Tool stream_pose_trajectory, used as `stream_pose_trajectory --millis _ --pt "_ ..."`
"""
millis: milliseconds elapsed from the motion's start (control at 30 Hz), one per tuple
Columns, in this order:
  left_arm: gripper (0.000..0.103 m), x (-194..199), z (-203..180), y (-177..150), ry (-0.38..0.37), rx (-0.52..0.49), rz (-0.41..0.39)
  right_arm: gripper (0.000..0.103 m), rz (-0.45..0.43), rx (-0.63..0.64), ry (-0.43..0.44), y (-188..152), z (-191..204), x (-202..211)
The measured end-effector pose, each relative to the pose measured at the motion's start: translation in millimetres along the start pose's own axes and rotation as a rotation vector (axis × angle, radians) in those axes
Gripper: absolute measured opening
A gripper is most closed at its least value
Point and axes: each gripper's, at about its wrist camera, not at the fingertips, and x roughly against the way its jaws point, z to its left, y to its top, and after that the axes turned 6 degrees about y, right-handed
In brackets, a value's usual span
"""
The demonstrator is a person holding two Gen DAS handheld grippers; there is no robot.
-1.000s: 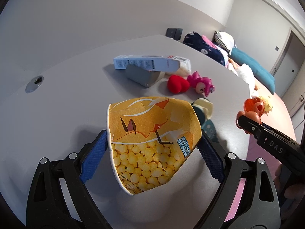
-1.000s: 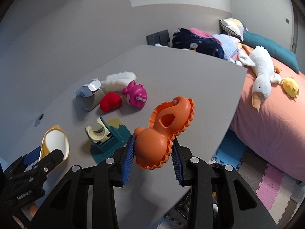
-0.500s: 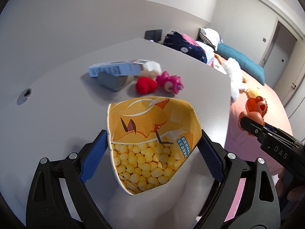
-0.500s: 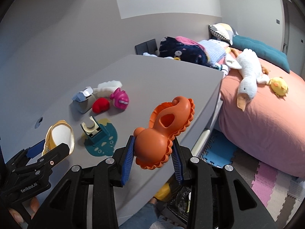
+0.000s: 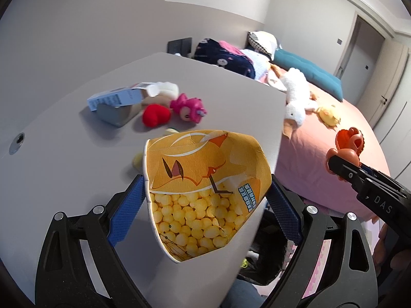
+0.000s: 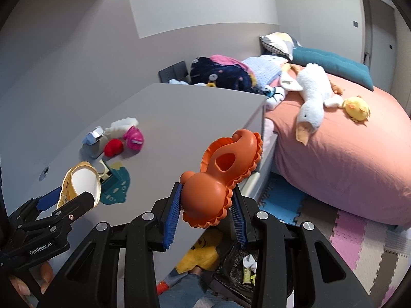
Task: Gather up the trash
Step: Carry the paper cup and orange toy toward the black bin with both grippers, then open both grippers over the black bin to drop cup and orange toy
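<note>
Midway, both grippers loaded and held over the table's edge.
Left gripper (image 5: 205, 202) clamps the yellow snack cup (image 5: 205, 192); right gripper (image 6: 205, 214) pinches the orange plastic piece (image 6: 221, 177). Neither is binned (black trash bag (image 6: 239, 267) below); the blue box (image 5: 115, 98) waits on the table (image 5: 64, 138).

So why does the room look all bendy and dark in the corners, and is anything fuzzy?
Both cameras use fisheye lenses: in the left wrist view the table edge curves and black corners ring the picture; in the right wrist view the walls bow too. The pink toy there looks slightly smeared, while the orange toy in the right claw stays sharp. Light is soft, with faint shadows.
</note>
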Motion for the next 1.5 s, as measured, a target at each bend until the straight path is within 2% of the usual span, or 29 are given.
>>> stream_pose_trajectory --millis 367,767,1300,1367,1400,1500 --pt "0.089 1 -42 1 -0.055 -0.078 -0.002 0.038 -0.027 -0.058 -0.055 -9 -35 23" --pt "0.089 -3 -108 -4 -0.14 -0.207 0.013 0.039 -0.058 -0.154 -0.152 -18 -88 53" --pt "0.09 -26 -162 -13 -0.206 -0.318 0.092 0.039 -0.009 -0.253 -0.25 -35 -141 56" --pt "0.097 -34 -169 -14 -0.197 -0.337 0.116 0.058 0.032 -0.261 -0.279 -36 -147 49" --pt "0.097 -37 -171 -15 -0.184 -0.339 0.127 0.072 0.032 -0.266 -0.301 -37 -149 49" --pt "0.097 -50 -172 -16 -0.162 -0.329 0.166 0.074 0.014 -0.29 -0.334 -40 -155 51"
